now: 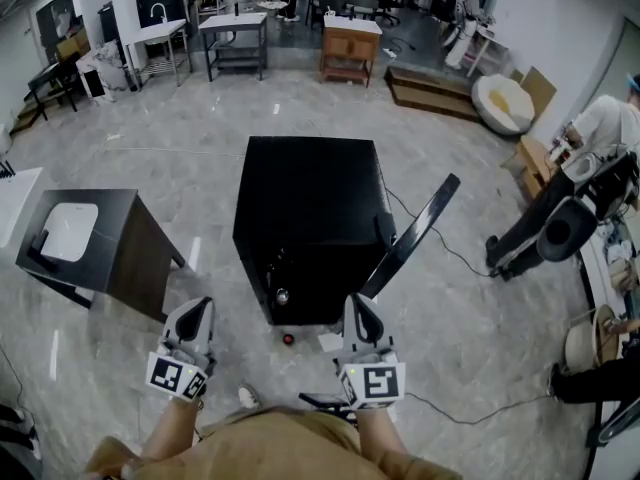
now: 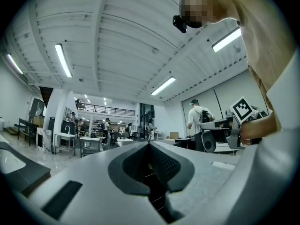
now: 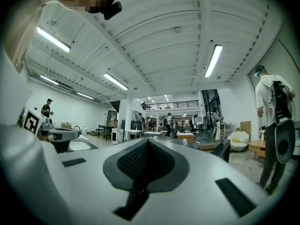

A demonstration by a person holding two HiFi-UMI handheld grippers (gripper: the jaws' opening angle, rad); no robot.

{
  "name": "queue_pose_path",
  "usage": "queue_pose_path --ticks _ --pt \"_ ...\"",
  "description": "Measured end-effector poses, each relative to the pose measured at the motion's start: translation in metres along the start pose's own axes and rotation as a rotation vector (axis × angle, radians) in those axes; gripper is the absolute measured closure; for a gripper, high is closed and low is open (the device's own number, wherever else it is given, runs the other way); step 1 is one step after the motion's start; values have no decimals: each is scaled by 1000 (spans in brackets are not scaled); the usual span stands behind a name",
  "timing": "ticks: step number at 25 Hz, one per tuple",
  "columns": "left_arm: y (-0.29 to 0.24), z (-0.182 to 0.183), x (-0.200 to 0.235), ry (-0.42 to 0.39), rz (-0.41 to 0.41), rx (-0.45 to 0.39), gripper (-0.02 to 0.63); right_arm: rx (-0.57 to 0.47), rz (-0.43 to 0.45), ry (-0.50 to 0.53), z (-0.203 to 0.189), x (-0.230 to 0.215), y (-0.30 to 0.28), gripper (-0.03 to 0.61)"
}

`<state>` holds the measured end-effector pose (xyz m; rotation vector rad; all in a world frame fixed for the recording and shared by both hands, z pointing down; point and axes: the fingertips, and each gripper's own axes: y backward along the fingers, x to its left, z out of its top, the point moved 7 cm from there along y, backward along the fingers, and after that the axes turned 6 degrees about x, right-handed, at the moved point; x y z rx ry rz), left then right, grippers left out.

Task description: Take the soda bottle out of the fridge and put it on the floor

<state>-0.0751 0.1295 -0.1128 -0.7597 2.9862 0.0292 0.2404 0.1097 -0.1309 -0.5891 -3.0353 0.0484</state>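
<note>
I see the black fridge (image 1: 305, 203) on the floor (image 1: 470, 308), its door (image 1: 415, 230) swung open to my right. My left gripper (image 1: 199, 306) and right gripper (image 1: 358, 304) hover just before it, both clenched tight on nothing, touching nothing. I can't be sure of the soda bottle: a small red-capped thing (image 1: 288, 339) sits on the floor just before the open front, between the grippers
</note>
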Motion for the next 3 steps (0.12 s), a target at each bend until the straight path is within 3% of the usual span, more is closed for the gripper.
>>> queue_pose_path --ticks 3 --pt "1 1 5 2 16 6 620 4 -2 -6 3 -3 0 578"
